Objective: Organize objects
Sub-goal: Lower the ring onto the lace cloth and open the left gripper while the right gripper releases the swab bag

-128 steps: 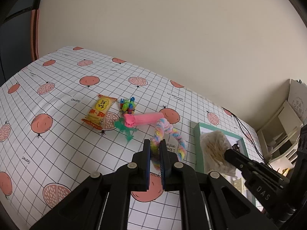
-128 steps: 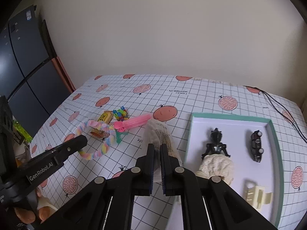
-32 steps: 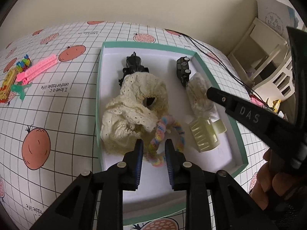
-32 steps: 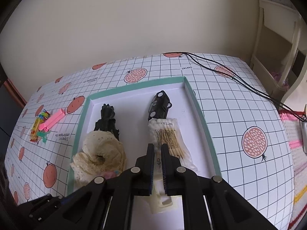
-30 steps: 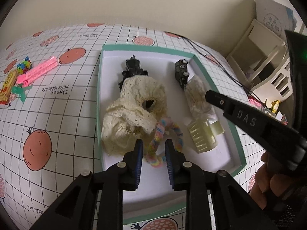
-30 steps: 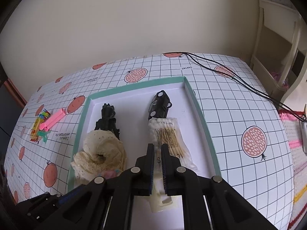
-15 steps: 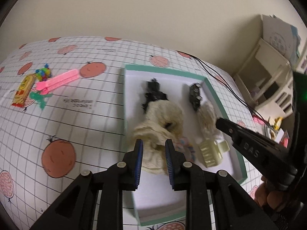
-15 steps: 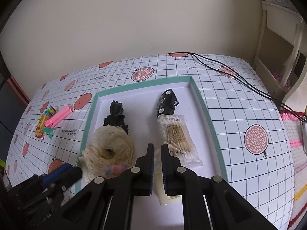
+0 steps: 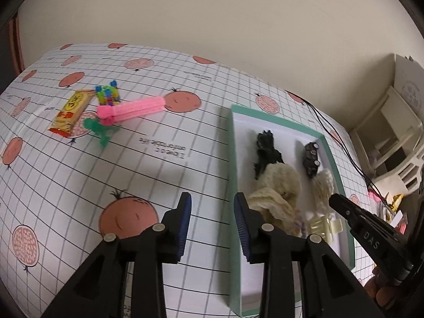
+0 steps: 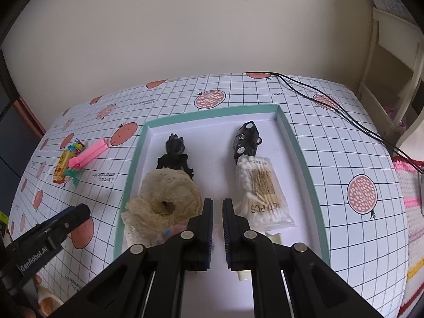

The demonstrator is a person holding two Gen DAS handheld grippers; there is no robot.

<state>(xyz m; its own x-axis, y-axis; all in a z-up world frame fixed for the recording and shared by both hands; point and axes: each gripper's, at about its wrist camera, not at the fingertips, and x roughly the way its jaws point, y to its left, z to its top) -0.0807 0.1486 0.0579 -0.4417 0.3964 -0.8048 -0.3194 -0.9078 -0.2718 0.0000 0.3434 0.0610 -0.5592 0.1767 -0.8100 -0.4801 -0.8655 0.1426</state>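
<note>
The teal-rimmed white tray [image 10: 212, 111] [image 9: 232, 143] holds a black figure [image 10: 175, 153], a dark toy car [image 10: 246, 137], a cream lace scrunchie [image 10: 167, 198], a bag of cotton swabs [image 10: 261, 188], a cream hair claw [image 9: 323, 225] and a pastel rope ring [image 9: 298, 222] tucked beside the scrunchie. My right gripper [image 10: 217, 220] hovers over the tray's near half, its fingers almost together and holding nothing. My left gripper [image 9: 212, 220] stands wide open and empty above the tablecloth, just left of the tray. On the cloth at the far left lie a pink clip [image 9: 132, 107], a yellow snack packet [image 9: 70, 112], a colourful block toy [image 9: 107, 95] and a green piece [image 9: 99, 129].
A checked tablecloth with fruit prints covers the table. A black cable [image 10: 344, 111] trails across its back right corner. White shelving [image 10: 392, 66] stands beyond the right edge, and a striped knitted mat [image 10: 408, 198] lies there. A bare wall is behind.
The left gripper let go of the rope ring in the tray, opened wide and swung back left over the cloth. The right gripper drew back from the swab bag, which now lies in the tray.
</note>
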